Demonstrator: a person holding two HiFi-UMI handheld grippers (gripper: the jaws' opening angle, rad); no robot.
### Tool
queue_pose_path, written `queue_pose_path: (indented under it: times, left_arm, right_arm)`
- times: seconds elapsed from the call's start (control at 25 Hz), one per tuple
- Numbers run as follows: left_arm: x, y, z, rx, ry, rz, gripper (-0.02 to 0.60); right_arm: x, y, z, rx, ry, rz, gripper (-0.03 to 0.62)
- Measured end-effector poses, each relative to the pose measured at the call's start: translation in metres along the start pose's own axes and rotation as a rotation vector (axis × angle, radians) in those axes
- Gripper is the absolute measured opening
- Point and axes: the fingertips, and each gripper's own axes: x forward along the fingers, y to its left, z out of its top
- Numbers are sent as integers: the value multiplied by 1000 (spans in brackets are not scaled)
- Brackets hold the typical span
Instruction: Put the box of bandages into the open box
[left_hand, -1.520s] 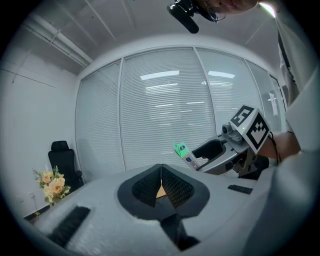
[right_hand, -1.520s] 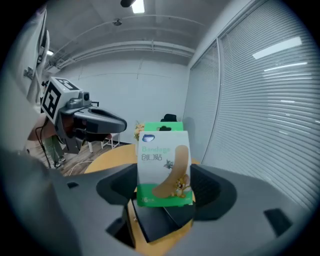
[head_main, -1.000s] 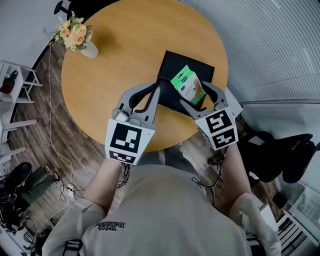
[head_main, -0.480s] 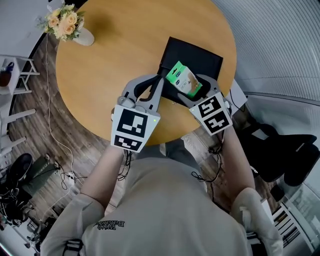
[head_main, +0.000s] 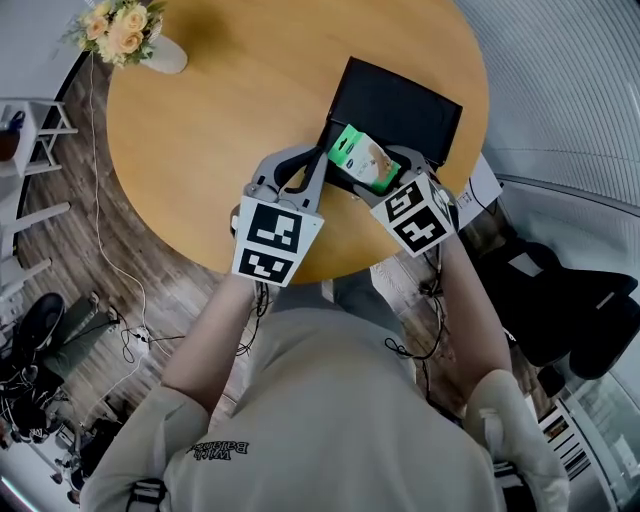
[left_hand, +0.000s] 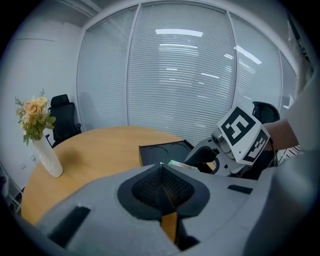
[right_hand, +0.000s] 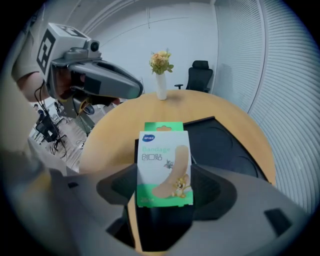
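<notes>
Round table, bandage box in right tongs

Two grippers, one bandage box, one black box (open), one vase.

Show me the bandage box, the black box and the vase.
bandage box (right_hand: 164, 170): right gripper view, printed front.
black box (head_main: 400, 105): head view, bare floor.
vase (left_hand: 49, 160): left gripper view, white body.
</notes>
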Motion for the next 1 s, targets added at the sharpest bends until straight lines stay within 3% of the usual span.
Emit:
queue_pose_path:
  times: [0.6, 1.0]
  left_arm:
    - [7, 13, -58, -43, 104, -1, 21]
    - [6, 24, -82, -48, 136, 5, 21]
  right_arm:
    - [59, -2, -24, -125, 170, 25, 304]
    - [76, -5, -32, -169, 222, -38, 304]
